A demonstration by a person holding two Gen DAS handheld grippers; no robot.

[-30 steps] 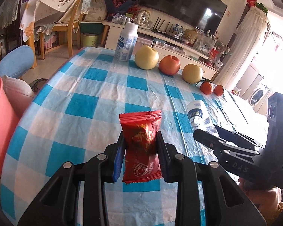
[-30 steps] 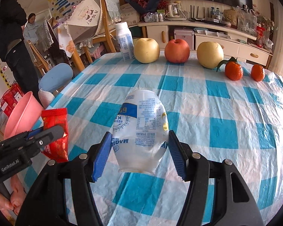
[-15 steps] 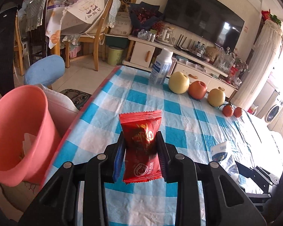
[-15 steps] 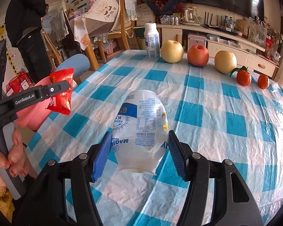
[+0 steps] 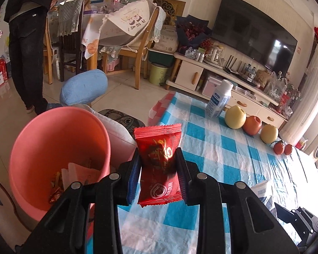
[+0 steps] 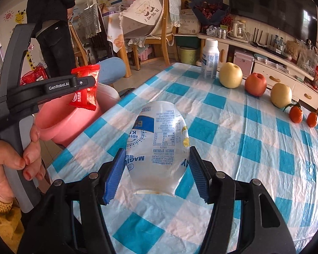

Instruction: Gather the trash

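My left gripper (image 5: 159, 165) pinches the red snack wrapper (image 5: 159, 158) at its middle | pink bin (image 5: 42, 139) at 9 o'clock | my right gripper (image 6: 156, 167) squeezes the clear plastic bag (image 6: 159, 146) (both look light, crinkly, slippery) above the table (image 6: 254, 148).

I counted two yellow pears (image 6: 230, 77) (image 6: 281, 95), one red apple (image 6: 255, 84), two small oranges (image 6: 296, 114) (image 6: 312, 119), one white bottle (image 6: 209, 58), one red snack packet (image 5: 159, 165), one clear plastic wrapper (image 6: 159, 152) and one pink bin (image 5: 53, 148).
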